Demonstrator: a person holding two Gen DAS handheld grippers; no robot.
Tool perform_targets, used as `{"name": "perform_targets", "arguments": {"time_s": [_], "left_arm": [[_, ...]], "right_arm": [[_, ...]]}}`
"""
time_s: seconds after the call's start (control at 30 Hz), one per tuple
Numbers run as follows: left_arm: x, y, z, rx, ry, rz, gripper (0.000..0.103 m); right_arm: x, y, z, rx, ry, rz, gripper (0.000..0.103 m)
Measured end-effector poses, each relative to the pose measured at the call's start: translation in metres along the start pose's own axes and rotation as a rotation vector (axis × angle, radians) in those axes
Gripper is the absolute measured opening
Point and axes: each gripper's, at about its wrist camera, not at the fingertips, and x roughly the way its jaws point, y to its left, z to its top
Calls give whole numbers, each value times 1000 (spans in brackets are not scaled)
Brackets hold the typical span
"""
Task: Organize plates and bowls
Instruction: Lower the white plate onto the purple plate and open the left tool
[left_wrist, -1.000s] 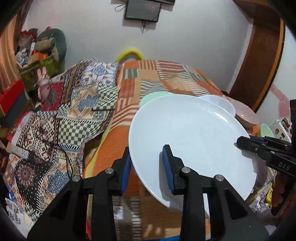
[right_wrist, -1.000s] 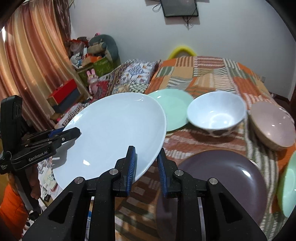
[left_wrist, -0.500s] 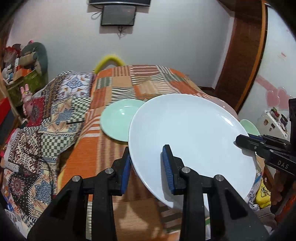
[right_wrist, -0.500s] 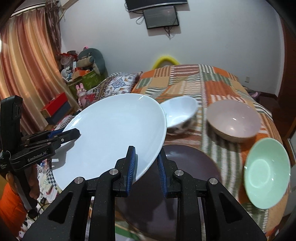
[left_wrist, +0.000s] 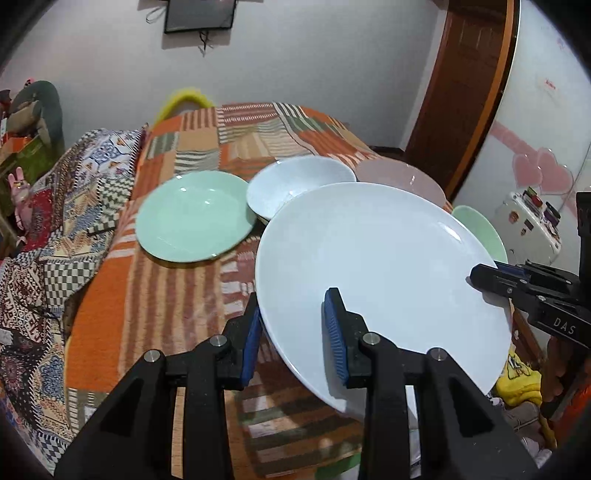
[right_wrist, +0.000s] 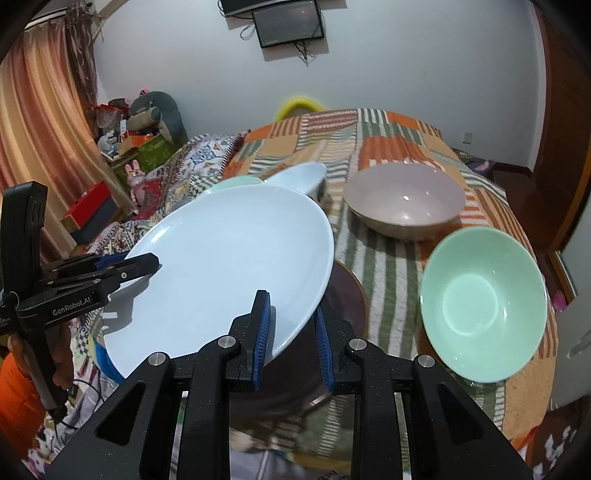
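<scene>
Altogether three plates (left_wrist: 384, 266), three bowls (right_wrist: 484, 306); both grippers (left_wrist: 293, 328) (right_wrist: 291, 328) pinching white plate.

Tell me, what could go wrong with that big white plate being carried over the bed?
The white plate is held only at its rim by the left gripper and right gripper, so it might slip or tilt. The dark plate lies just under it, so lowering carelessly could knock them together. The soft patterned blanket may let dishes wobble.

Around my patchwork bedspread (right_wrist: 388, 147)

A dark screen (right_wrist: 288, 24) hangs on the wall beyond it; a yellow hoop (left_wrist: 184, 99) peeks over its far edge; orange curtains (right_wrist: 40, 147) and piled toys (right_wrist: 147, 122) stand left; a wooden door (left_wrist: 465, 85) right.
</scene>
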Motion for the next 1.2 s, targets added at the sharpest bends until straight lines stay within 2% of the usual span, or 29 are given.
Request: {"name": "perform_targets", "arguments": {"time_s": [0.5, 0.87, 1.07, 1.2], "left_arm": [[39, -14, -17, 8, 111, 0, 34], [54, -4, -21, -13, 149, 9, 35], [56, -14, -25, 48, 132, 66, 35], [60, -13, -24, 37, 141, 47, 34]], "right_arm": [[19, -20, -22, 37, 94, -19, 21], [26, -17, -25, 5, 109, -38, 21], [26, -16, -23, -17, 106, -63, 22], [24, -15, -22, -29, 107, -77, 23]]}}
